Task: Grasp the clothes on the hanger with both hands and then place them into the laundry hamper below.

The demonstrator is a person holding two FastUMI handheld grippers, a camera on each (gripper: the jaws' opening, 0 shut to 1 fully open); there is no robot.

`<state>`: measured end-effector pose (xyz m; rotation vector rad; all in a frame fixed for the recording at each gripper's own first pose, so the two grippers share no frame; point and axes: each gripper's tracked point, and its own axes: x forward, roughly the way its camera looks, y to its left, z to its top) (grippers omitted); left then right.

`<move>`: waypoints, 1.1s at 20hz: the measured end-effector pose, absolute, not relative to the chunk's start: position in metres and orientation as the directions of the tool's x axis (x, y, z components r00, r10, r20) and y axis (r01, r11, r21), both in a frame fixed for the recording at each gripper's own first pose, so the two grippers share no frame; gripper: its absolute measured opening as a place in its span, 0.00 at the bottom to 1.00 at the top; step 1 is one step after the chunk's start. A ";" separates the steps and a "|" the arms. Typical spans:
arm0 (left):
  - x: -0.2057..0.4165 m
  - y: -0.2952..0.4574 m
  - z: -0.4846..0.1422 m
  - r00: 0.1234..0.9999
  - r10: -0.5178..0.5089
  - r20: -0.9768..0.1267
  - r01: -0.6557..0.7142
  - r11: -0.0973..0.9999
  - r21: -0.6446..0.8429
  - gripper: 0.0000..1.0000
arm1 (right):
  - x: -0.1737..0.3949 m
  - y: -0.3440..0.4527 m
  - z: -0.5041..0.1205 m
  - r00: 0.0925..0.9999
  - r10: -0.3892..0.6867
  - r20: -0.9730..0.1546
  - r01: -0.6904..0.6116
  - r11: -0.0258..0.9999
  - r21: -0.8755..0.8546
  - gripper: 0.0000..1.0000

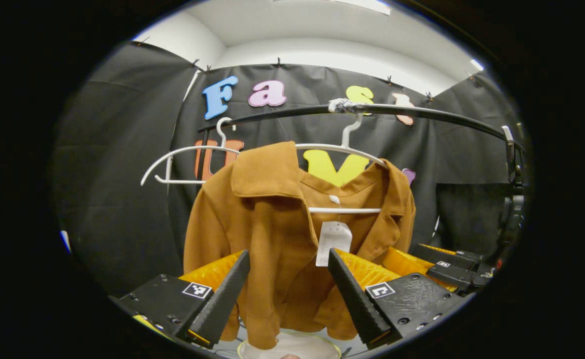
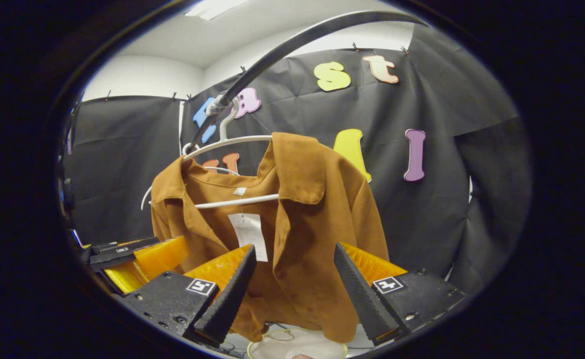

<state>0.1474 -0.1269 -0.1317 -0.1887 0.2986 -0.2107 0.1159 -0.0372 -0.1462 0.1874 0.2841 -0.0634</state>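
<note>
Brown jacket (image 1: 272,234) on white hanger (image 1: 342,147), black rail (image 1: 422,112), black-draped booth, both grippers' fingers apart

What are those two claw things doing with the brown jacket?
A person is holding two grippers up to a brown jacket that hangs on a white hanger from a black rail. The left gripper and the right gripper are both open, one in front of each side of the jacket, and neither has grabbed it yet. A paper tag dangles at the collar. The hamper waits below, and a second, bare hanger hangs beside.
</note>
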 end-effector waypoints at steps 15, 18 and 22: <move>0.222 -0.111 -0.162 0.928 -0.044 -0.370 -0.052 0.968 -0.246 1.00 | 0.194 -0.041 -0.160 0.949 -0.056 -0.312 0.088 0.992 0.089 0.96; 0.230 -0.103 -0.176 0.919 0.009 -0.395 -0.099 0.973 -0.208 1.00 | 0.209 -0.041 -0.163 0.948 -0.094 -0.305 0.112 0.993 0.044 0.99; 0.240 -0.100 -0.176 0.929 0.035 -0.368 -0.117 0.972 -0.203 1.00 | 0.218 -0.043 -0.164 0.946 -0.138 -0.293 0.148 0.989 0.012 0.96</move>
